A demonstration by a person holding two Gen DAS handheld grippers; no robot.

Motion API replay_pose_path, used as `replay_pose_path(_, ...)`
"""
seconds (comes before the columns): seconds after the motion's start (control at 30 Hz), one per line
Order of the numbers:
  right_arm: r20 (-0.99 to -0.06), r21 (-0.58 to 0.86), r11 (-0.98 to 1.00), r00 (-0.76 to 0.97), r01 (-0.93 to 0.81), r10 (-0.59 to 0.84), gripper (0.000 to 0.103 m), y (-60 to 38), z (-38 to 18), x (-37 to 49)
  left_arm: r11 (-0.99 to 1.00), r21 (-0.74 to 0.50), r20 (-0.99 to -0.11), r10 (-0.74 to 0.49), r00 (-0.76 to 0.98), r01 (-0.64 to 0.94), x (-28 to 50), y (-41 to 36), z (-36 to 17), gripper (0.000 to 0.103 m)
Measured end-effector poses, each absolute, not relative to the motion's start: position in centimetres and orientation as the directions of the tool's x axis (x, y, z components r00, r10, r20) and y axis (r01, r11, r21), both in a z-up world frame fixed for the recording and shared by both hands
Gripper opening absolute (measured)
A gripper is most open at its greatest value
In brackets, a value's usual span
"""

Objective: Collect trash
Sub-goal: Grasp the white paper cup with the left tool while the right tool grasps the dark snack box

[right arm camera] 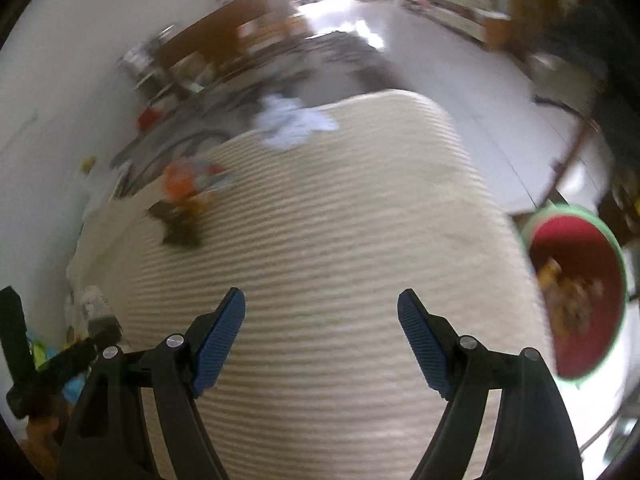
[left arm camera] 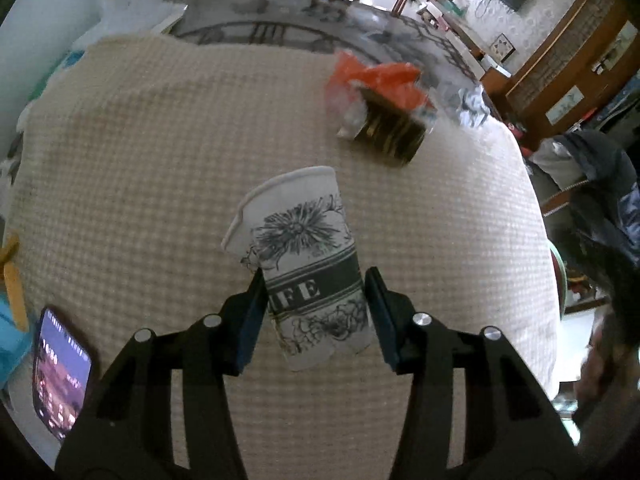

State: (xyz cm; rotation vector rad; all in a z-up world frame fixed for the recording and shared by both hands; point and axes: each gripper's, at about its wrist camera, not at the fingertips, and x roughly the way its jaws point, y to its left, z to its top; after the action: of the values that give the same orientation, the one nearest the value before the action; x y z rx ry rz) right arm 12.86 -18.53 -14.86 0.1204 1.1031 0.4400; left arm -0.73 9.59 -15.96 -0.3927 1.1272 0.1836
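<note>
I have the white paper cup printed with grey flowers and a dark band (left arm camera: 304, 264) pinched between the fingers of my left gripper (left arm camera: 316, 312), lifted above the cream waffle-weave cloth (left arm camera: 160, 160) that covers the tabletop. The cup tilts a little and its rim looks dented on one side.

My right gripper (right arm camera: 320, 332) is spread wide with nothing between its blue-padded fingers (right arm camera: 220, 336), hanging over the same cloth.

As I judge it, the job is partway through. The red round bin with a pale green rim (right arm camera: 576, 292), off the right edge of the tabletop, seems to hold some yellowish scraps already, though blur hides what they are. On the cloth there remain the crumpled orange-and-clear wrapper on a dark striped box (left arm camera: 380, 108) and, further back at the cloth's far edge, a wad of white-and-blue crumpled paper (right arm camera: 292, 124). The cup is not yet dropped in.

A lit smartphone (left arm camera: 60, 368) lies at the left; I would not count it as trash.
</note>
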Motion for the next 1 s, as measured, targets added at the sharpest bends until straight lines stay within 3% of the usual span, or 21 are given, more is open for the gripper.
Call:
replay_pose_path(0.23, -0.837, 0.266, 0.884, 0.363, -0.385, 0.41, 0.076, -10.0, -14.5, 16.2, 0.909, -0.244, -0.914, -0.1, 0.392, -0.336, -3.1, 11.8, -17.3, 0.048)
replay_pose_path(0.5, -0.873, 0.219, 0.838, 0.283, -0.499, 0.396, 0.077, -1.1, -17.7, 19.2, 0.902, -0.279, -0.907, -0.136, 0.398, -0.328, -3.9, 12.6, -17.9, 0.05)
replay_pose_path(0.57, -0.879, 0.187, 0.835, 0.291, -0.518, 0.377, 0.077, 0.1, -18.0, 19.4, 0.9, -0.284, -0.906, -0.14, 0.399, -0.329, -4.4, 13.1, -18.0, 0.061)
replay_pose_path(0.7, -0.885, 0.175, 0.831, 0.286, -0.528, 0.368, 0.075, 0.7, -18.4, 19.4, 0.889, -0.31, -0.901, -0.163, 0.401, -0.336, -5.1, 14.1, -18.3, 0.064)
replay_pose_path(0.87, -0.893, 0.208, 0.821, 0.239, -0.531, 0.381, 0.031, 0.7, -18.9, 19.0, 0.89, -0.312, -0.904, -0.171, 0.392, -0.333, -5.1, 14.1, -18.6, 0.072)
replay_pose_path(1.0, -0.884, 0.246, 0.811, 0.22, -0.531, 0.412, 0.021, 0.1, -18.5, 17.9, 0.892, -0.317, -0.906, -0.183, 0.382, -0.324, -5.1, 14.0, -18.7, 0.077)
